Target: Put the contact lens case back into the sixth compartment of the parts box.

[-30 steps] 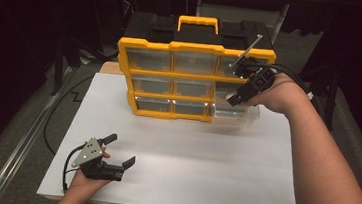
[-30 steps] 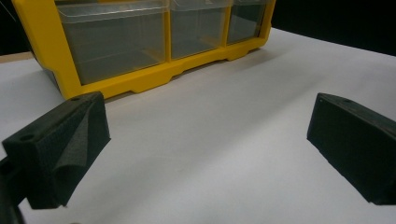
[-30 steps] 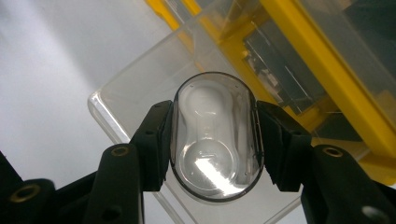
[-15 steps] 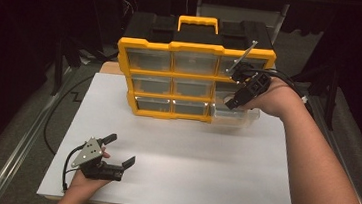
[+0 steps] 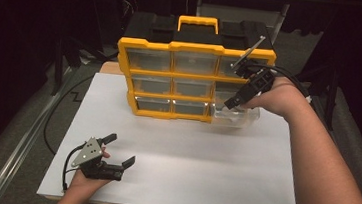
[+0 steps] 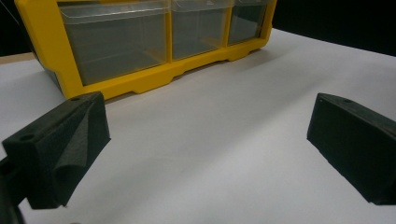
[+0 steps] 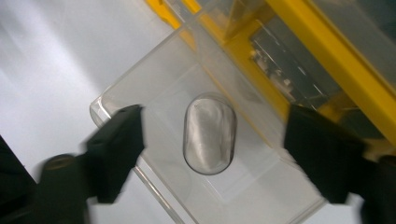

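I have the right gripper (image 5: 233, 103) poised over the clear drawer (image 5: 235, 116) at the bottom right corner of the yellow organizer (image 5: 194, 47), and that drawer stands pulled out toward me onto the white table sheet (image 5: 173, 156), its back end still in its slot as far as I can judge. In the right gripper view I look down into the drawer (image 7: 205, 154): a small pale oval object (image 7: 210, 133) lies on its floor, and my two black jaws stand wide on either side of it, touching neither it nor, as far as I can see, the drawer walls. Those jaws have just been opening, and nothing is clamped between them now. I read that as the drop-off being done: the object sits in the drawer, released. What I judge is left is to back the gripper out and push the drawer home into the organizer, flush with the other clear drawers, which all look closed. My left gripper (image 5: 119, 150) rests on the sheet near my edge of the table, well apart from the organizer, jaws spread wide and empty; in the left gripper view I see only bare sheet between them, with the organizer's bottom row (image 6: 140, 42) ahead.
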`<control>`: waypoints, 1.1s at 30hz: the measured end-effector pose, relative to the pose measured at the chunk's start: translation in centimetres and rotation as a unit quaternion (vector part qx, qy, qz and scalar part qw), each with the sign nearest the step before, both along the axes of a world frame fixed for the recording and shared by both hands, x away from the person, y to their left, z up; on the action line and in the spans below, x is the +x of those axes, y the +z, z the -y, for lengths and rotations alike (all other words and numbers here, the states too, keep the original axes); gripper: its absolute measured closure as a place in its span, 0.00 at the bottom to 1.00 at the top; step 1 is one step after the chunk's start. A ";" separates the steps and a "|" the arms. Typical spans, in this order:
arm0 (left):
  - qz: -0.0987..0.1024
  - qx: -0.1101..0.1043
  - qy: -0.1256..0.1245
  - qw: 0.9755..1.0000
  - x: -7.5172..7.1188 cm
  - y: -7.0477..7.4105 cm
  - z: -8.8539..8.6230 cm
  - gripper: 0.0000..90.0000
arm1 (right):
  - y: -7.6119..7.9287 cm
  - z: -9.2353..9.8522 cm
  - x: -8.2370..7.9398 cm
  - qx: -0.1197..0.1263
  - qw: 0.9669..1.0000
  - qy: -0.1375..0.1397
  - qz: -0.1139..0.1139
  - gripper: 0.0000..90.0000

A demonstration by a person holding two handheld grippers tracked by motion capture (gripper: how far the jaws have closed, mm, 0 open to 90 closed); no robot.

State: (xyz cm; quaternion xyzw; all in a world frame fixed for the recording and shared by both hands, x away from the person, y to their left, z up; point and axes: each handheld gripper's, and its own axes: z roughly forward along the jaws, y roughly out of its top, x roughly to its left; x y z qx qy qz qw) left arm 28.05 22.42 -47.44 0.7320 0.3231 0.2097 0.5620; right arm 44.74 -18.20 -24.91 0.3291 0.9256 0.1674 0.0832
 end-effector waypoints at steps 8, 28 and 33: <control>0.000 0.002 -0.002 1.000 -0.1 0.0 0.1 0.00 | 0.6 1.2 -1.5 -0.003 1.000 0.002 0.006 0.12; 0.000 0.003 0.002 1.000 0.0 -0.1 0.2 0.00 | 0.4 4.8 -6.2 -0.011 1.000 -0.011 0.010 0.10; 0.000 0.004 0.003 1.000 0.1 -0.1 0.1 0.00 | -0.1 5.2 -7.2 -0.016 1.000 -0.009 0.008 0.10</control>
